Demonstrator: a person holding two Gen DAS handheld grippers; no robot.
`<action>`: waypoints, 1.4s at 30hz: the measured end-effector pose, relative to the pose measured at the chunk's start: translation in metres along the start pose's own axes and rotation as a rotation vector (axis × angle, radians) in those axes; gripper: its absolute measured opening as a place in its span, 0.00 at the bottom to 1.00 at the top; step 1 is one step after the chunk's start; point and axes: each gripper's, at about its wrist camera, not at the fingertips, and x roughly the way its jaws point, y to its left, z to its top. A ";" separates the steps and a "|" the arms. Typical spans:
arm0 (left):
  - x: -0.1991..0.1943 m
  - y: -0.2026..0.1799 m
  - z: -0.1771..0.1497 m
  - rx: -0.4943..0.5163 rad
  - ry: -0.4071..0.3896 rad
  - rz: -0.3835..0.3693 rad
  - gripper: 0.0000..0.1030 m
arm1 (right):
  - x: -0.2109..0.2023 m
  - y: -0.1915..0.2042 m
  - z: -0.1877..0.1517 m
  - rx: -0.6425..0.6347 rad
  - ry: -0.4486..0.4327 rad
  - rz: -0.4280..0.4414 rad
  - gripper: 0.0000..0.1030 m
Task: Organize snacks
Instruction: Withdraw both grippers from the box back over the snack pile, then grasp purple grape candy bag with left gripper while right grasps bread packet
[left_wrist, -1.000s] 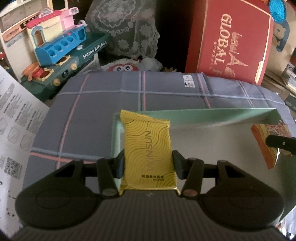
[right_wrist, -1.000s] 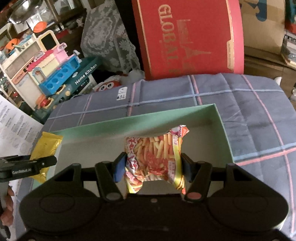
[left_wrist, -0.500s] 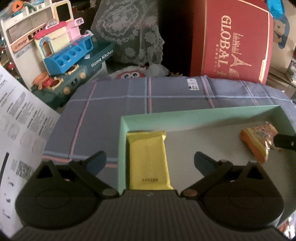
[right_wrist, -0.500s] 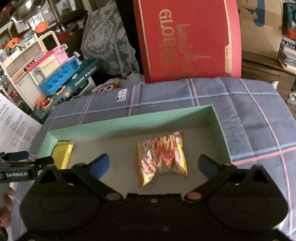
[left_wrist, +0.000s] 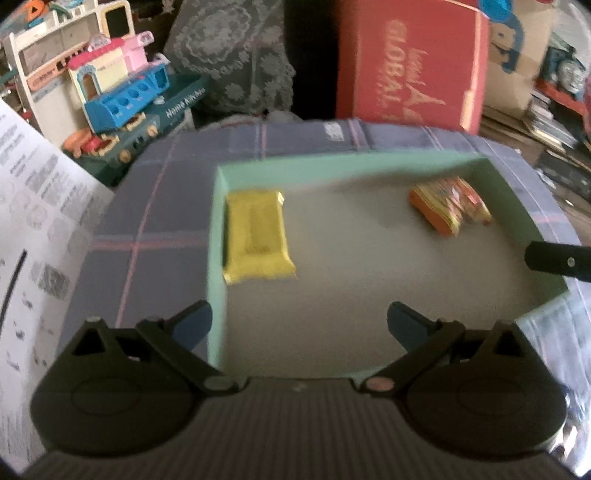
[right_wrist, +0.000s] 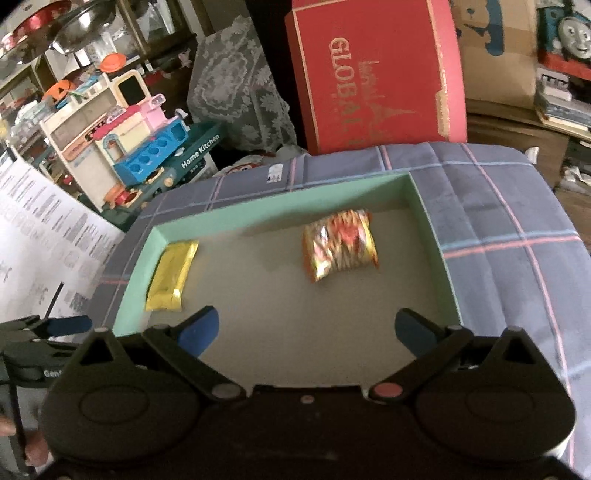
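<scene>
Your left gripper (left_wrist: 298, 325) and right gripper (right_wrist: 307, 328) both have fingers spread and empty, with the yellow snack bar (right_wrist: 172, 275) at left and the fries packet (right_wrist: 339, 249) right of centre already in the green tray (right_wrist: 236, 218).

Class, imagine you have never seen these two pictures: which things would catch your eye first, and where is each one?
The green tray on the plaid cloth draws the eye first, with a yellow packet against its left wall and an orange snack bag toward its right. Behind it stands a big red box. Both grippers' fingers are spread wide and empty.
</scene>
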 end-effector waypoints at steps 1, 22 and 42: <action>-0.004 -0.003 -0.009 0.004 0.010 -0.008 1.00 | -0.006 0.000 -0.007 -0.002 0.007 -0.007 1.00; -0.025 -0.054 -0.133 0.099 0.146 -0.117 1.00 | -0.060 -0.045 -0.135 0.234 0.081 0.012 1.00; -0.011 -0.071 -0.144 0.176 0.121 -0.183 0.63 | -0.041 -0.033 -0.121 0.080 0.058 -0.033 0.60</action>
